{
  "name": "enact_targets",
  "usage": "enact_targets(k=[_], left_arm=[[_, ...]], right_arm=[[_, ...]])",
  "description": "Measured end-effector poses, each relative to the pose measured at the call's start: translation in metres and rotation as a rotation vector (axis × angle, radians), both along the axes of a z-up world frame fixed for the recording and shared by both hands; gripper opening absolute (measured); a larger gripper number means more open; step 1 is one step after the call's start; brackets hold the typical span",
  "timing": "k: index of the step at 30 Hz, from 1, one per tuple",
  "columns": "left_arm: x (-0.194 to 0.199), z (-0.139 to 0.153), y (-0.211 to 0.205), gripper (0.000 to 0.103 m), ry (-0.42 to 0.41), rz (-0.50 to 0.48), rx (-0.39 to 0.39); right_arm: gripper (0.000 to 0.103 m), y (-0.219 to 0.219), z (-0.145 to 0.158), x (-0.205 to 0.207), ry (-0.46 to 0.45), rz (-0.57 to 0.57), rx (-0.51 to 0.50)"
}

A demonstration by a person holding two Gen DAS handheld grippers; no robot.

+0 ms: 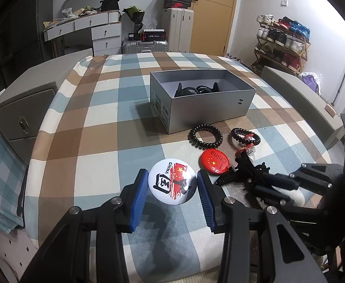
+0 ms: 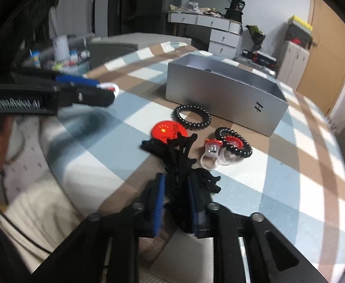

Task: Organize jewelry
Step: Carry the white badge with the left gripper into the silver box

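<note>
A white round badge [image 1: 171, 182] lies on the checked tablecloth between the fingers of my left gripper [image 1: 171, 186], which is open around it. A red badge [image 1: 215, 162] lies right of it, also in the right wrist view [image 2: 167, 131]. My right gripper [image 2: 175, 188] is closed on a black hair claw clip [image 2: 180, 162]. Two black spiral hair ties [image 1: 205, 136] [image 1: 245, 138] and two clear toy rings [image 2: 210, 152] lie near the open grey box [image 1: 203, 103], which holds black items [image 1: 196, 89].
The checked table [image 1: 96, 122] has grey chair backs at its left [image 1: 21, 113] and right [image 1: 302, 94]. A dresser, suitcases and a shoe rack stand at the far walls. The left gripper [image 2: 106, 89] shows in the right wrist view.
</note>
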State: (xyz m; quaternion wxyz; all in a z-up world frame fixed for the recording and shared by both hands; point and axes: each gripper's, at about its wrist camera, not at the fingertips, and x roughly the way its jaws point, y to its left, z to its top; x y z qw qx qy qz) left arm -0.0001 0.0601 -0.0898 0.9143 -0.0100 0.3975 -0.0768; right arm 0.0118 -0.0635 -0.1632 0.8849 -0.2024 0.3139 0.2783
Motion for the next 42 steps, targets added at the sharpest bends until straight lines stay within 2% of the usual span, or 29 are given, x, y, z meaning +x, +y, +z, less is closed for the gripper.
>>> enact_targets(k=[4, 13, 18, 25, 31, 42], left_arm=[[-0.001, 0.001, 0.001, 0.036, -0.009, 0.003, -0.001], [0.008, 0.018, 0.002, 0.036, -0.066, -0.014, -0.017], [0.032, 0.035, -0.002, 0.036, -0.107, -0.029, -0.006], [0.077, 0.051, -0.009, 0.036, -0.152, -0.051, -0.049], [0.111, 0.048, -0.016, 0.036, -0.152, -0.067, -0.068], [0.139, 0.030, -0.026, 0.036, -0.091, -0.094, -0.099]], right_arm=[[0.013, -0.006, 0.006, -0.002, -0.006, 0.007, 0.057], [0.013, -0.037, 0.050, 0.009, -0.006, 0.014, 0.299], [0.013, -0.048, 0.081, 0.035, -0.013, 0.030, 0.388], [0.013, -0.058, 0.113, 0.092, -0.004, 0.040, 0.488], [0.013, -0.049, 0.113, 0.135, 0.015, 0.064, 0.475], [0.013, -0.045, 0.086, 0.186, 0.151, 0.099, 0.507]])
